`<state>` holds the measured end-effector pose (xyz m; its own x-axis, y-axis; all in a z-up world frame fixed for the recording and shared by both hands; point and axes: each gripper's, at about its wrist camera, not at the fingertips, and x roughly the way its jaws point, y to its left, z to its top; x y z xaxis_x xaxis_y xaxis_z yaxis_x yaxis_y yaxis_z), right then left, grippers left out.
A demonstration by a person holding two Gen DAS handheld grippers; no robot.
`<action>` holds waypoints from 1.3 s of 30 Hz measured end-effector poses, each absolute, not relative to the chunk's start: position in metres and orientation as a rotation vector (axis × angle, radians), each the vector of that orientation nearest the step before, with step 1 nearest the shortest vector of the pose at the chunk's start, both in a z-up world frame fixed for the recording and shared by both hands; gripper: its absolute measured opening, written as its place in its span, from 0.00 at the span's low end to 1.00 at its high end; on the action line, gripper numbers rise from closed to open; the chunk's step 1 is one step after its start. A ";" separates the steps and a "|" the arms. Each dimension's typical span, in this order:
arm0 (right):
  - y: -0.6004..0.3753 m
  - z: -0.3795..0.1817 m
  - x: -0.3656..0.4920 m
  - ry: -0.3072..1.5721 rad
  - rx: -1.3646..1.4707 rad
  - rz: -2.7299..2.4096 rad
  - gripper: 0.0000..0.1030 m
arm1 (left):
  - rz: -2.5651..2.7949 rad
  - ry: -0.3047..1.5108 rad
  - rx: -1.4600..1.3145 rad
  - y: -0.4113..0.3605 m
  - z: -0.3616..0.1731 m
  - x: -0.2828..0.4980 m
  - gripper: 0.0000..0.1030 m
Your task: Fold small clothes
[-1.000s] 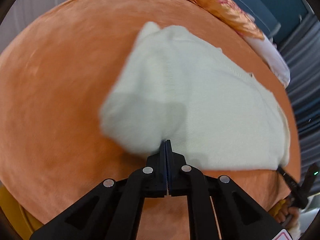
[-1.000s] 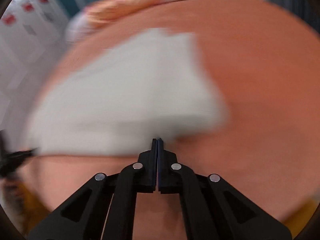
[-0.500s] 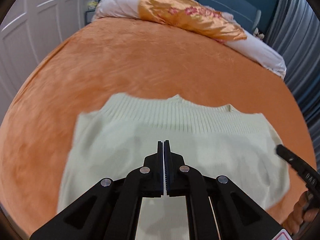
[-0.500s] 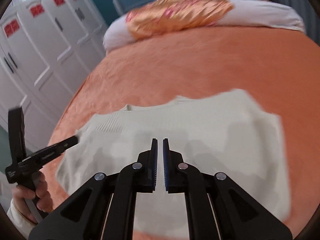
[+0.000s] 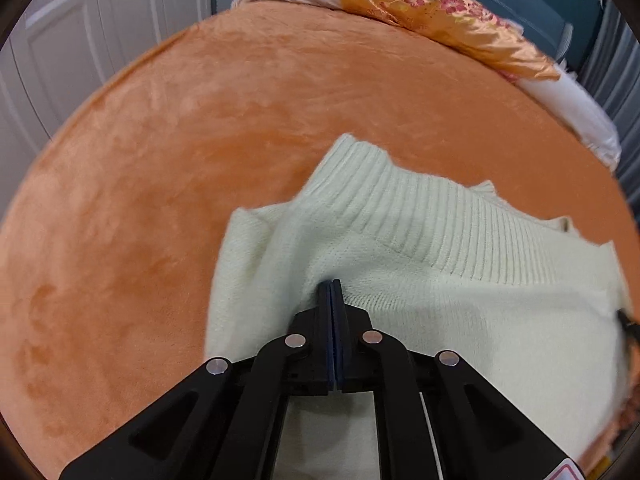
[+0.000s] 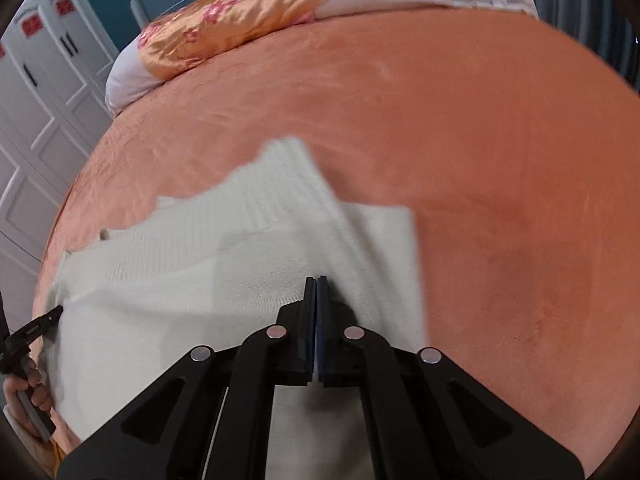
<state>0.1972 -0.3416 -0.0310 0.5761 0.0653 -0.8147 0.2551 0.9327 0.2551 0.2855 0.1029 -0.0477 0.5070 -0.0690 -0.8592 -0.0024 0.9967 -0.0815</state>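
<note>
Pale knit sweater lies on the orange bed, at the near edge, well short of the pillows. Left gripper is clamped on a pinch of knit just below the ribbed hem; right gripper is likewise closed on cloth at the opposite side (knit bunches and lifts at both pinch points). Handling guess: light, soft, stretchy, no stiffness, so it sags between holds and drags on the plush cover. Best to hold near the ribbed hem corners, both layers pinched, and keep it taut to stop the fold skewing.
</note>
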 end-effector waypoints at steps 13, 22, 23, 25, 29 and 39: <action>-0.345 -0.011 0.136 0.942 0.298 -0.130 0.07 | -0.008 1.030 -0.069 0.128 -0.023 0.247 0.06; -0.324 -0.012 0.105 0.965 0.297 -0.153 0.08 | 0.033 1.049 -0.135 0.146 -0.029 0.198 0.07; -0.315 -0.005 0.101 0.959 0.285 -0.128 0.08 | 0.035 1.047 -0.142 0.149 -0.027 0.194 0.07; -0.288 0.007 0.092 0.951 0.256 -0.063 0.08 | 0.034 1.047 -0.189 0.157 -0.024 0.182 0.07; -0.232 0.013 0.102 0.978 0.258 0.096 0.08 | 0.021 1.042 -0.338 0.177 -0.023 0.157 0.07; -0.144 -0.009 0.169 1.097 0.198 0.182 0.08 | -0.039 1.062 -0.411 0.173 -0.025 0.137 0.29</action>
